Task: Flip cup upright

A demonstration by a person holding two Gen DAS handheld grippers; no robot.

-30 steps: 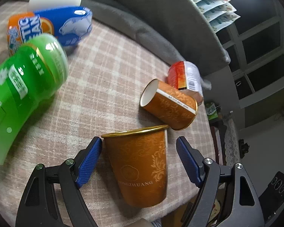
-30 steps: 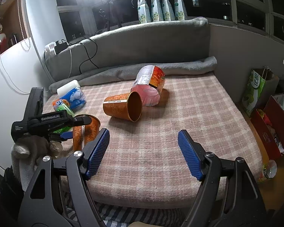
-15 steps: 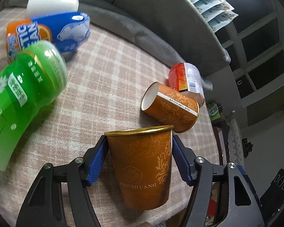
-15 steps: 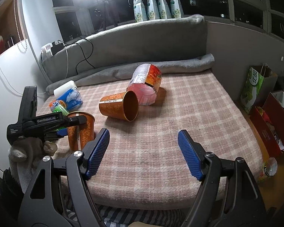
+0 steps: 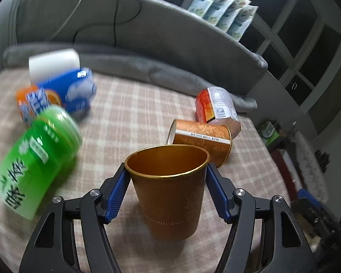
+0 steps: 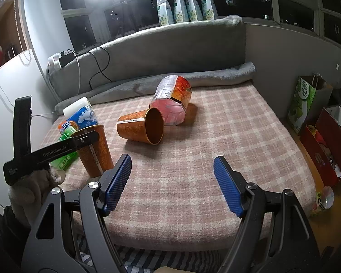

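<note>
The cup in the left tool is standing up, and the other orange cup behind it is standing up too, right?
Not quite. The cup in the left tool stands up, but the other orange cup lies on its side on the blanket, as the right wrist view shows.

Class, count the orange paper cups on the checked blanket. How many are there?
2. One cup stands upright between the left gripper's pads; the other cup lies on its side mid-blanket, against a red packet. None seem hidden.

Black left gripper arm (image 6: 54, 151): white print "GenRobot.AI".
Upright orange paper cup with gold rim (image 5: 170, 191): faint letters near its base, about "…NGZHUANG", the start unclear.
Green cylindrical plastic container lying on its side (image 5: 34, 168): large white Chinese characters, too blurred to read.
Green paper bag on the floor (image 6: 303, 101): white Chinese characters, too small to read.
</note>
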